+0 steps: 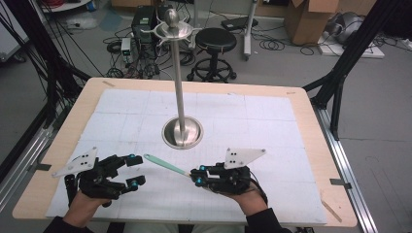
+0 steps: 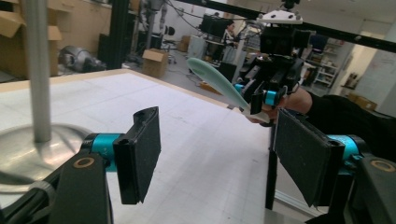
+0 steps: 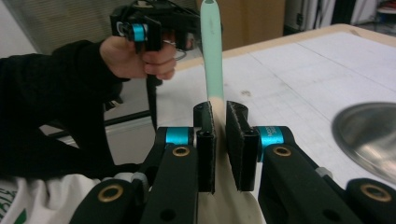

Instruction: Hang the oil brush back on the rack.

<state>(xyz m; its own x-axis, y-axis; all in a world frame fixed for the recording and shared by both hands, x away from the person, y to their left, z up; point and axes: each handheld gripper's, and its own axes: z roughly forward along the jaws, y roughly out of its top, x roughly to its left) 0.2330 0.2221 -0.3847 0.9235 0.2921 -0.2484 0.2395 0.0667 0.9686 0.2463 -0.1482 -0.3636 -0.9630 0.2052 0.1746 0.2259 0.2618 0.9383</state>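
Observation:
A mint-green spatula (image 1: 163,164) with a cream handle is clamped by its handle in my right gripper (image 1: 197,175), near the table's front. Its blade points left and away, towards the left gripper (image 1: 136,170). In the right gripper view the jaws (image 3: 219,126) are shut on the handle and the spatula (image 3: 212,56) rises straight up. My left gripper (image 2: 219,156) is open with nothing between its pads (image 2: 140,154). It faces the spatula (image 2: 215,81) and the right gripper (image 2: 264,95) a short way off.
A tall metal stand (image 1: 179,82) with a round base (image 1: 182,132) and a dish at its top (image 1: 172,30) rises from the middle of the white mat (image 1: 252,121). The wooden table edge (image 1: 63,141) frames the mat. A stool (image 1: 215,41) and cables sit beyond.

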